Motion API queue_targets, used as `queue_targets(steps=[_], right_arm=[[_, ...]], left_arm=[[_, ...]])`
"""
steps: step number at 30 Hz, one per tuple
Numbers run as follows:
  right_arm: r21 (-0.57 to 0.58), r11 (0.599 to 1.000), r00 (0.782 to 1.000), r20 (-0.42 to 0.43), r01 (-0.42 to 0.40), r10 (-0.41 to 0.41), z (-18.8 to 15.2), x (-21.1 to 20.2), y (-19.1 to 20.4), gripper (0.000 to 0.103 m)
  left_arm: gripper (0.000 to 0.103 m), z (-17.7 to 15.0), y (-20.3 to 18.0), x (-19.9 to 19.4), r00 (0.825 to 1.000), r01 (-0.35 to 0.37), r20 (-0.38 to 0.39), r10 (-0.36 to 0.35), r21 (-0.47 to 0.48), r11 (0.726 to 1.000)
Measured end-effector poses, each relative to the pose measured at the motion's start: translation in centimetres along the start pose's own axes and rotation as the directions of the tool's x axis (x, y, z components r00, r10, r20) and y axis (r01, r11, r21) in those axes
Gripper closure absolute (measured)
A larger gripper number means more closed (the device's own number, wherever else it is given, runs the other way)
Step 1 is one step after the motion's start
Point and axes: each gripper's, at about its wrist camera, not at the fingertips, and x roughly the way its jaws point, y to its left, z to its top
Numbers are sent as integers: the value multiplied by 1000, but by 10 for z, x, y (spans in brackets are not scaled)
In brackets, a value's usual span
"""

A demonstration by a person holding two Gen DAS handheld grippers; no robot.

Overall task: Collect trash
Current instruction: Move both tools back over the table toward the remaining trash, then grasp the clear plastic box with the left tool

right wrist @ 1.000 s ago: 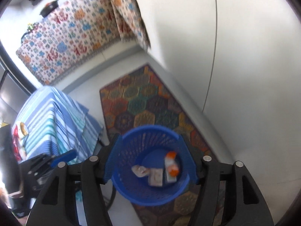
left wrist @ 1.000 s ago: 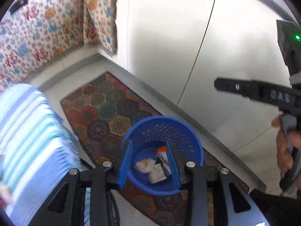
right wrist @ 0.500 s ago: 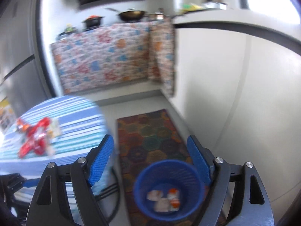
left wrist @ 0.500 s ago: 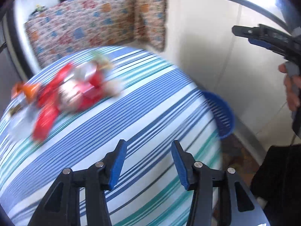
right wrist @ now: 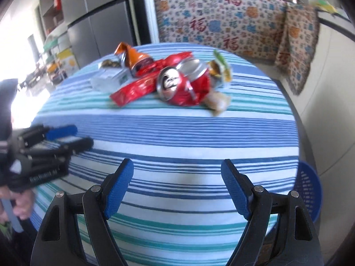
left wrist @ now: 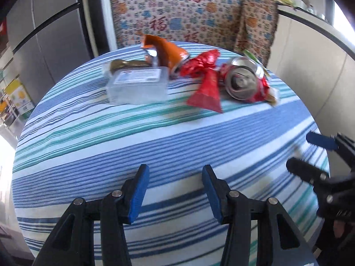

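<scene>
A heap of trash lies at the far side of the round striped table: a crushed red can, a red wrapper, an orange wrapper, a clear plastic box and a beige scrap. My left gripper is open and empty over the near table edge. My right gripper is open wide and empty, also near the edge. Each gripper shows in the other's view, the right one and the left one.
The blue trash basket stands on the floor at the table's right side. A patterned cloth covers a counter behind the table, with pans on top. A grey fridge stands at the back left.
Both grippers have swung up from over the basket to face the table top. The trash heap has come into full view ahead, and the right gripper has come in over the table.
</scene>
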Motion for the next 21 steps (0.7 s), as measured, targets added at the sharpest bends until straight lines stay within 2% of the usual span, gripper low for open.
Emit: queue_targets(steps=[4, 7, 13, 14, 16, 19, 21], right_arm=[[-17, 1000, 1000, -27, 7, -7, -6, 12, 13, 21], [-10, 1000, 999, -37, 2, -2, -6, 18, 13, 21], [-38, 999, 999, -34, 0, -1, -12, 13, 20, 21], [-42, 999, 999, -33, 0, -2, -12, 13, 21, 21], [-46, 999, 999, -33, 1, -2, -11, 13, 21, 21], [-42, 999, 999, -32, -1, 0, -11, 14, 21, 21], [-42, 999, 999, -32, -1, 0, -10, 14, 22, 21]], left_arm=[[50, 15, 11, 11, 999, -38, 4, 39, -40, 998], [51, 37, 20, 28, 998, -61, 6, 62, -92, 994], [50, 73, 23, 51, 999, -53, 1, 54, -176, 983], [50, 77, 20, 55, 999, -53, -7, 53, -176, 983], [44, 79, 12, 58, 998, -66, -6, 66, -162, 985], [44, 81, 8, 62, 995, -93, 5, 95, -156, 983], [44, 81, 18, 60, 994, -105, 3, 108, -188, 976]])
